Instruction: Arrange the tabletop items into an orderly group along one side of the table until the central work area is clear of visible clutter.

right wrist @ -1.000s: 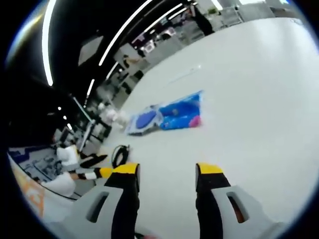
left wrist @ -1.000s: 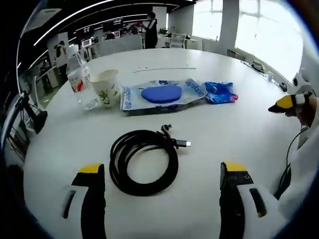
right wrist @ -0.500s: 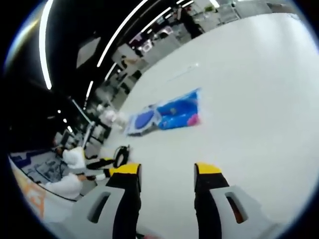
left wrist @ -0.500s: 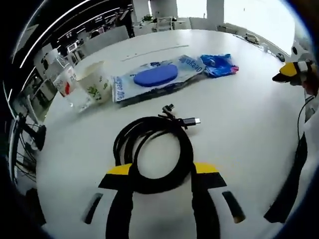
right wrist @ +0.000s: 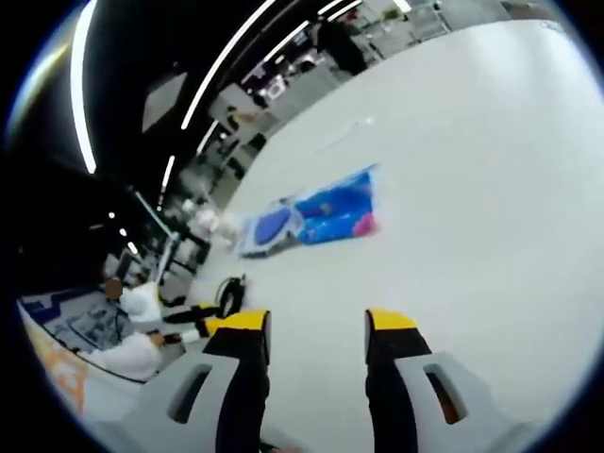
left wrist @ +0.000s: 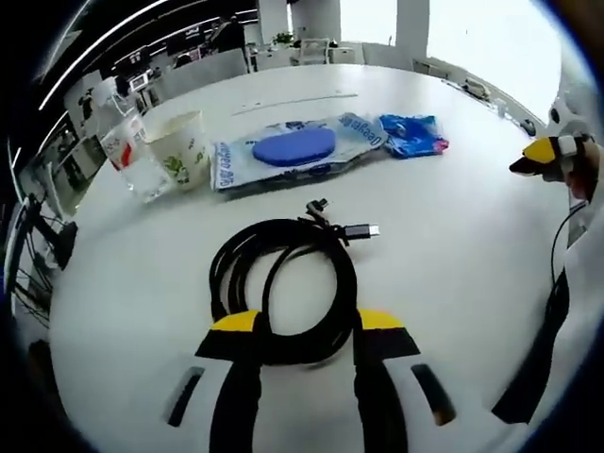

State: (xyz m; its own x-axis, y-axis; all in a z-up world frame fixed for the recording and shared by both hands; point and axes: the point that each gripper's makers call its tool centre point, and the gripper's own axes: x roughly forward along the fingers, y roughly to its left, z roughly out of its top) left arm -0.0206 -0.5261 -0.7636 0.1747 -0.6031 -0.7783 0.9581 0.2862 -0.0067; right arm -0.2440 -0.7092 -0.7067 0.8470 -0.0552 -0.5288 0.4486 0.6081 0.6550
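Your left claw (left wrist: 298, 326) straddles the near edge of the coiled black cable (left wrist: 283, 283) on the white surface (left wrist: 453, 264), its jaws closed against the loops. Beyond the cable lie a wipes packet (left wrist: 297, 151), a paper cup (left wrist: 179, 146) and a blue bag (left wrist: 411, 134). Your right claw (right wrist: 314, 321) hangs spread, empty.

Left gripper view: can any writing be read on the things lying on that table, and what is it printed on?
Wipes pack: blue lettering along both ends, too warped and blurred to read for certain.
Bottle: a red and white label, print too small to read.
Paper cup: a green leafy pattern, no legible words.
Blue packet: markings too blurred to read.
Black cable: no text visible.
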